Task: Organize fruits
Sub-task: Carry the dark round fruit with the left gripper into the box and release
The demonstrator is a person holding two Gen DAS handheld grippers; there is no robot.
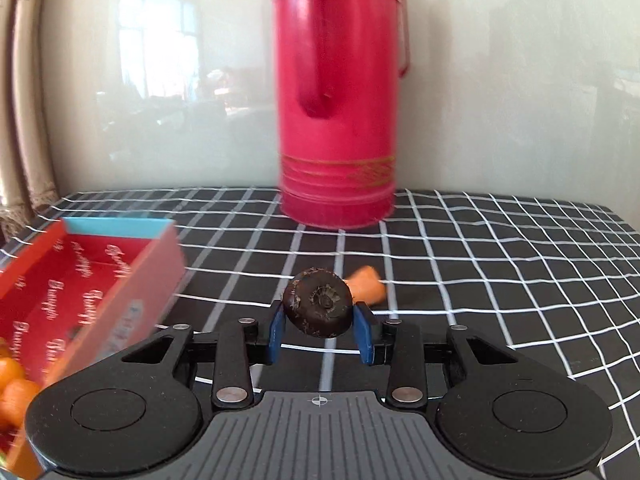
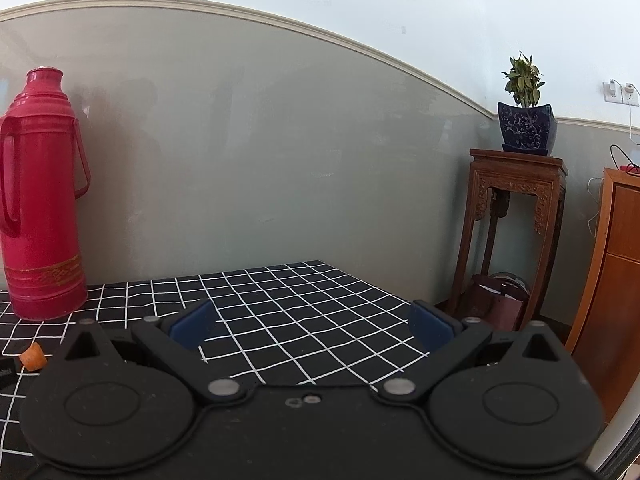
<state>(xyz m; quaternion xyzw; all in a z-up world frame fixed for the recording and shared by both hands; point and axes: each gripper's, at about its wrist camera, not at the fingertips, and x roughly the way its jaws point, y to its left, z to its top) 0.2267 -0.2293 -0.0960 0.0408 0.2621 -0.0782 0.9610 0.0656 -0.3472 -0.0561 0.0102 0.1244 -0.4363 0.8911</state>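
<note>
My left gripper [image 1: 319,330] is shut on a dark brown water chestnut [image 1: 318,304] and holds it above the checked tablecloth [image 1: 460,264]. An orange carrot piece [image 1: 366,288] lies on the cloth just behind it; it also shows in the right wrist view [image 2: 33,356] at the far left. A red box [image 1: 92,292] with a blue far rim stands at the left and holds several orange pieces [image 1: 12,392] at its near end. My right gripper [image 2: 310,328] is open and empty above the cloth.
A tall red thermos [image 1: 340,100] stands at the back of the table against the wall; it also shows in the right wrist view [image 2: 40,200]. Right of the table's edge stand a wooden stand [image 2: 516,216] with a potted plant [image 2: 524,112] and a wooden cabinet [image 2: 616,272].
</note>
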